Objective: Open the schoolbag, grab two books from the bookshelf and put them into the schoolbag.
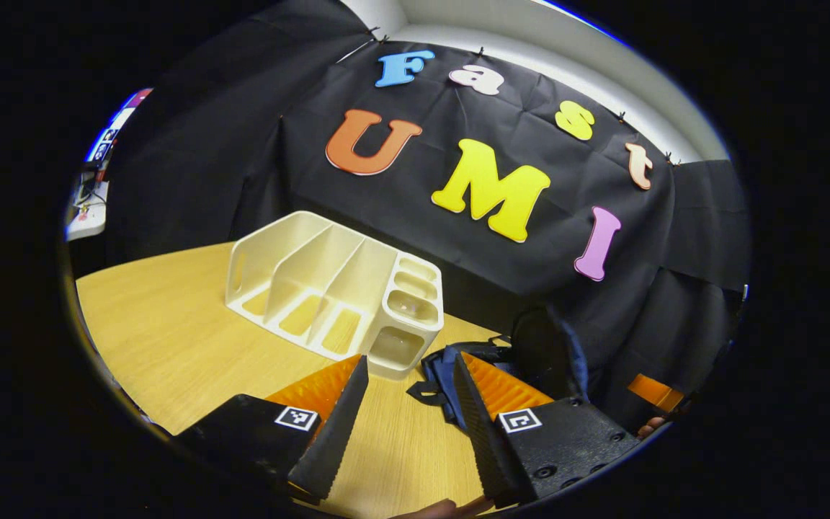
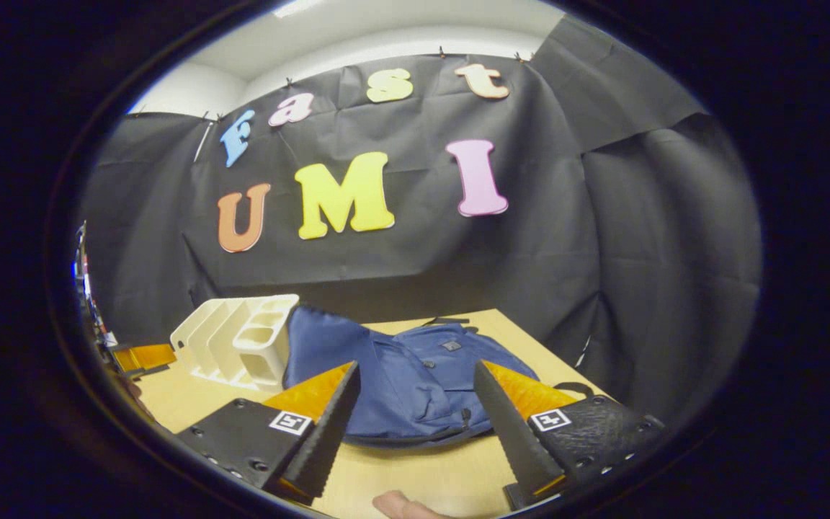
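Observation:
A white plastic bookshelf [image 1: 328, 295] with upright dividers stands on the wooden table [image 1: 170, 339]; its slots look empty. The same bookshelf [image 2: 238, 342] sits at the left in the right gripper view. A navy blue schoolbag [image 2: 415, 378] lies flat on the table beside it, its front pocket facing me. In the left gripper view a corner of the schoolbag [image 1: 444, 375] with dark straps shows between the fingers. My left gripper [image 1: 408, 422] is open above the table, in front of the shelf. My right gripper [image 2: 415, 425] is open just before the bag, holding nothing.
Black cloth walls close off the back and right of the table [image 2: 516, 339]. A hand's fingertip [image 2: 397, 503] shows at the bottom edge. The other gripper [image 2: 141, 357] peeks in at far left. A white desk with small items [image 1: 91, 209] stands outside the booth.

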`<state>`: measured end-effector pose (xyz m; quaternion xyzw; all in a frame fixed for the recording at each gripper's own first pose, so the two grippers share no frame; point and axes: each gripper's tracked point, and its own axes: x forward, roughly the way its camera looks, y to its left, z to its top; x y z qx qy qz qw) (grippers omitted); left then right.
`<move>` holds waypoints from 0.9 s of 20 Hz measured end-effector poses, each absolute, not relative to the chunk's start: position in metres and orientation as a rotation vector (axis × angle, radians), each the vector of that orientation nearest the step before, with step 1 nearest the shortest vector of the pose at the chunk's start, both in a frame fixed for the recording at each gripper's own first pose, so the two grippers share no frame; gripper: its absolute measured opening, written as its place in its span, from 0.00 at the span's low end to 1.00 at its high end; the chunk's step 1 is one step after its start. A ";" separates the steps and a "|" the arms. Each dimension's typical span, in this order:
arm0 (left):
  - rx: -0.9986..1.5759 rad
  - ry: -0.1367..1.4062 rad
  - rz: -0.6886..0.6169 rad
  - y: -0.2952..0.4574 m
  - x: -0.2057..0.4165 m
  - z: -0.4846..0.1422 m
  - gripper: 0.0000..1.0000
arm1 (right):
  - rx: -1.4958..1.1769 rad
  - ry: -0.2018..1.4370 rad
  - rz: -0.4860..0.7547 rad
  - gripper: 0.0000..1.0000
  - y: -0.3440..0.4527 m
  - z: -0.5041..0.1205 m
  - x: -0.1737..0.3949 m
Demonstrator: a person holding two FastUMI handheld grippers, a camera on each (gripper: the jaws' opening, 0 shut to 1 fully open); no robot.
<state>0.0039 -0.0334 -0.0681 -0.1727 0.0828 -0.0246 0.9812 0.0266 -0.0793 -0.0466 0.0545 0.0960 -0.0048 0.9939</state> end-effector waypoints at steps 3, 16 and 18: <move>-0.226 0.163 -0.032 -0.016 -0.018 -0.056 0.76 | 0.074 0.146 -0.024 0.92 -0.080 -0.038 0.003; -0.034 0.017 0.002 0.018 -0.075 0.011 0.81 | -0.043 -0.040 -0.080 0.96 -0.068 0.015 -0.053; -0.031 0.021 0.007 0.019 -0.072 0.010 0.81 | -0.055 -0.050 -0.095 0.94 -0.068 0.020 -0.059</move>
